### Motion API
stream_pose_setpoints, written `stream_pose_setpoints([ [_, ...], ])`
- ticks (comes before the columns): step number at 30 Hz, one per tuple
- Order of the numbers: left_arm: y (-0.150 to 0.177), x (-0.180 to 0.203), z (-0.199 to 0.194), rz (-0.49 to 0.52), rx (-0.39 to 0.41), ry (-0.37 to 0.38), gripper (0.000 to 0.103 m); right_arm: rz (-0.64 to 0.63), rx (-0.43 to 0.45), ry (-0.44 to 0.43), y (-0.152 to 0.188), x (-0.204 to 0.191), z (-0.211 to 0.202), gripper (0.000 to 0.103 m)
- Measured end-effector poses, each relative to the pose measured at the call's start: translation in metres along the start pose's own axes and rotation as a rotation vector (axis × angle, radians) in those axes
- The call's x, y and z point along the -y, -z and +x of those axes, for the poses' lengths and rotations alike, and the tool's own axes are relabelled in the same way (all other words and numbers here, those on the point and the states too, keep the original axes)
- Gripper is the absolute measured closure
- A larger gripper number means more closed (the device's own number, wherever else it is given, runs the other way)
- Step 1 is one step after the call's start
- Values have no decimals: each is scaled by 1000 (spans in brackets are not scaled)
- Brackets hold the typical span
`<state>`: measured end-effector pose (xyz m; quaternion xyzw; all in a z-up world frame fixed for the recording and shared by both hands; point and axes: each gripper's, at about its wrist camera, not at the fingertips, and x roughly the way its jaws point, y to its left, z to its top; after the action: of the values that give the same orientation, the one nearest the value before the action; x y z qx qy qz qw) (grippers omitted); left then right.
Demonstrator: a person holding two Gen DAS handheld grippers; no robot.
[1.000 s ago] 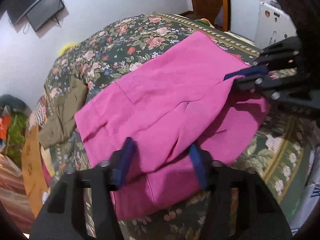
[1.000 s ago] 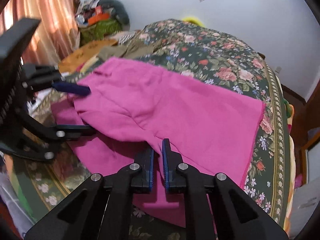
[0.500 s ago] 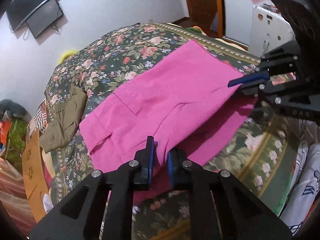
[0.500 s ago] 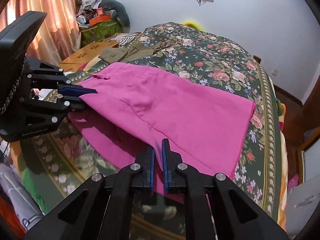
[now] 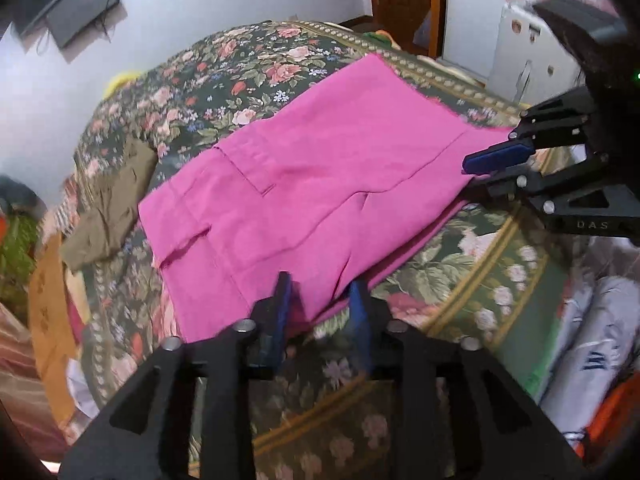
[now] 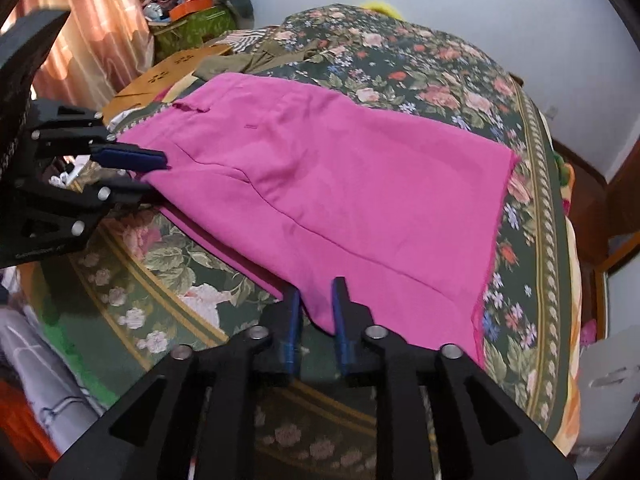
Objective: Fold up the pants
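We record the pink pants [image 5: 304,184] lying folded lengthwise on the bed [image 5: 248,68], over its floral cover, with the near fold edge close to the bed's border. Left claw [image 5: 320,300] sits at the near edge at the waist end, fingers parted, fabric edge lying between the blue pads [image 5: 282,300] but not pinched. Right claw [image 6: 316,312] is at the same edge toward the leg end, fingers also apart with cloth between them. An olive garment [image 5: 108,208] lies crumpled just beside the waistband. A wall-mounted screen [image 5: 80,12] hangs beyond the bed
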<state>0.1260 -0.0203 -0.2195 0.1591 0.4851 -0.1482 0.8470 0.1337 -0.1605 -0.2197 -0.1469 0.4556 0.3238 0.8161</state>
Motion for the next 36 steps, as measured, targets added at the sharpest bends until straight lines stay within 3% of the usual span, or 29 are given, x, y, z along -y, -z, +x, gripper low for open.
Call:
stream_pose_setpoints([
  [2, 1, -8, -11, -40, 23, 47, 66, 33, 19, -38, -1, 4, -11, 62],
  [3, 1, -15, -19, -70, 42, 75, 66, 45, 36, -49, -2, 5, -17, 60],
  [9, -10, -43, -35, -173, 104, 53, 66, 118, 120, -93, -23, 7, -29, 60],
  [14, -8, -53, -10, -261, 36, 103, 66, 182, 99, -142, -32, 2, 2, 60],
  [18, 10, -54, 10, -270, -5, 64, 66, 160, 2, -82, -18, 3, 36, 60],
  [23, 29, -67, -1, -306, 40, 96, 65, 152, 30, -55, 0, 20, 18, 60],
  [27, 36, -71, -6, -339, 61, 122, 65, 208, 24, 16, 22, 44, 6, 60],
  [32, 35, -70, -9, -320, 61, 113, 65, 354, 21, 21, 47, 79, -4, 60],
  [36, 27, -79, -20, -331, 78, 86, 65, 361, 10, 22, 46, 83, -8, 60],
])
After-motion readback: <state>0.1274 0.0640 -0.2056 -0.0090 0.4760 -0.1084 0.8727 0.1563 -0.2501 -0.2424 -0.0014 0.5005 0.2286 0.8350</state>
